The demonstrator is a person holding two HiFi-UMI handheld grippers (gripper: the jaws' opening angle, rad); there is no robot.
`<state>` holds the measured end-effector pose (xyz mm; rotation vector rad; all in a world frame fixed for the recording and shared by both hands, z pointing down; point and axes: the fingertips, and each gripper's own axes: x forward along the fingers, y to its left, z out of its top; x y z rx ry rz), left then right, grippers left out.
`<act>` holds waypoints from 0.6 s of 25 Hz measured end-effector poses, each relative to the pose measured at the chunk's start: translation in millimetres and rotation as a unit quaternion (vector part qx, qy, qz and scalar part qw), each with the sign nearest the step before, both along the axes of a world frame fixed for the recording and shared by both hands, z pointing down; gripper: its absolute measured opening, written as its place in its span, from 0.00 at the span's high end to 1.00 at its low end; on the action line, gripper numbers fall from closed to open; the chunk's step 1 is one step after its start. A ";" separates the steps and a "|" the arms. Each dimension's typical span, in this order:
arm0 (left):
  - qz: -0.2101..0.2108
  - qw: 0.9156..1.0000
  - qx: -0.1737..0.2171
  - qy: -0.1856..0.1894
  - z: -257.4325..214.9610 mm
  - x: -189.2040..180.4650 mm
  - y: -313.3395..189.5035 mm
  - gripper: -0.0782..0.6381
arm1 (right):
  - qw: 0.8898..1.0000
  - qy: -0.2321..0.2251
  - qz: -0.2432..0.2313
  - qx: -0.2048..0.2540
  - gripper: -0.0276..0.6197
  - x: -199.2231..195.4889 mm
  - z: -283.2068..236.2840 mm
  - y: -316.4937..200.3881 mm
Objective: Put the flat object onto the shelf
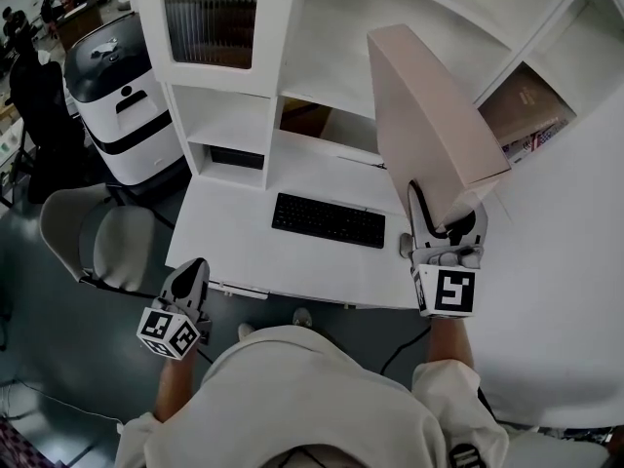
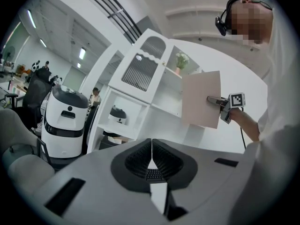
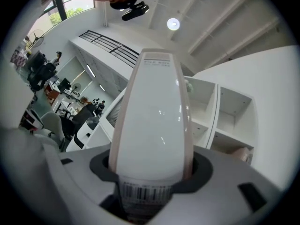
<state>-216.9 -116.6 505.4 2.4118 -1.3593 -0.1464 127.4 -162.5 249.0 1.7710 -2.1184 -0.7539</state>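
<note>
The flat object (image 1: 429, 115) is a pale pink, thin box with a white glossy edge and a barcode. My right gripper (image 1: 447, 220) is shut on its lower end and holds it upright, tilted toward the white shelf unit (image 1: 322, 37). In the right gripper view the flat object (image 3: 152, 121) fills the gap between the jaws of my right gripper (image 3: 152, 175). The left gripper view shows the flat object (image 2: 201, 99) raised in front of the shelf openings. My left gripper (image 1: 190, 283) hangs low at the left by the desk's front edge, and the left gripper (image 2: 151, 161) is shut on nothing.
A black keyboard (image 1: 328, 219) lies on the white desk (image 1: 244, 252) under the shelves. A grey chair (image 1: 93, 237) and a white-and-black machine (image 1: 122, 96) stand at the left. Books (image 1: 534, 125) fill a cubby at the right. People sit far back in the room.
</note>
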 end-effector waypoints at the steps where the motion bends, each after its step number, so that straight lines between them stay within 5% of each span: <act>1: -0.002 1.000 0.001 0.001 -0.5 0.9 -0.9 0.88 | 1.000 0.016 0.001 0.000 0.53 -0.5 -3.0 -3.7; 7: -0.010 1.000 -0.004 0.011 3.6 4.7 -12.5 0.88 | 0.993 0.116 0.017 0.001 0.53 -5.8 -20.0 -21.9; 15: -0.005 1.000 -0.007 0.018 9.9 19.0 -23.4 0.88 | 0.969 0.247 0.024 0.011 0.53 -17.3 -27.6 -49.9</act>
